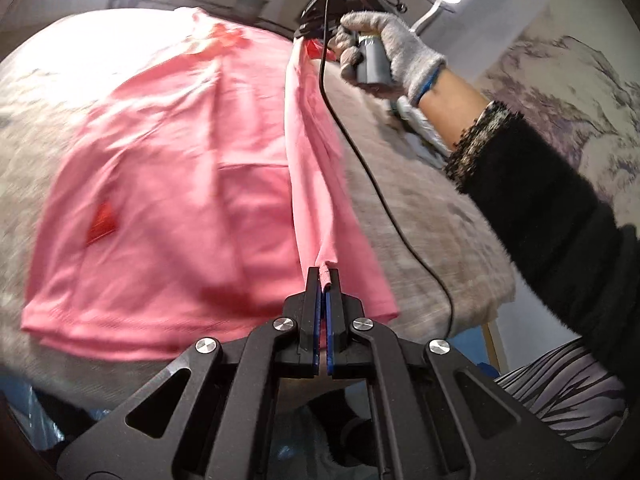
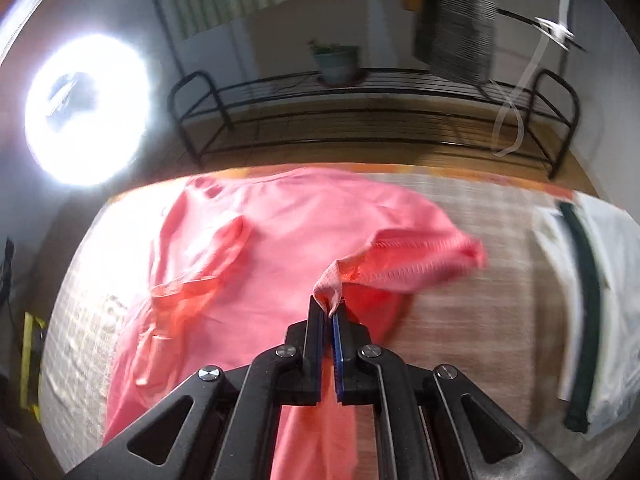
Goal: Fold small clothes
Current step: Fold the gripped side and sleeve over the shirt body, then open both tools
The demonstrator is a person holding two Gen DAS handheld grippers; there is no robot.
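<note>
A pink shirt (image 1: 168, 184) lies spread on a grey-beige cloth-covered surface (image 1: 420, 208). My left gripper (image 1: 323, 276) is shut on the shirt's hem corner, and a taut ridge of fabric runs from it up to my right gripper (image 1: 310, 38), held by a gloved hand (image 1: 394, 52). In the right wrist view, my right gripper (image 2: 329, 312) is shut on a pinch of the pink shirt (image 2: 260, 240) near the sleeve (image 2: 424, 264), which hangs lifted off the surface.
A black cable (image 1: 384, 208) trails from the right gripper across the surface. A white garment with a dark stripe (image 2: 584, 300) lies at the right. A black metal rack (image 2: 360, 120) with a plant pot (image 2: 336, 62) stands beyond the surface. A bright lamp (image 2: 84, 108) glares left.
</note>
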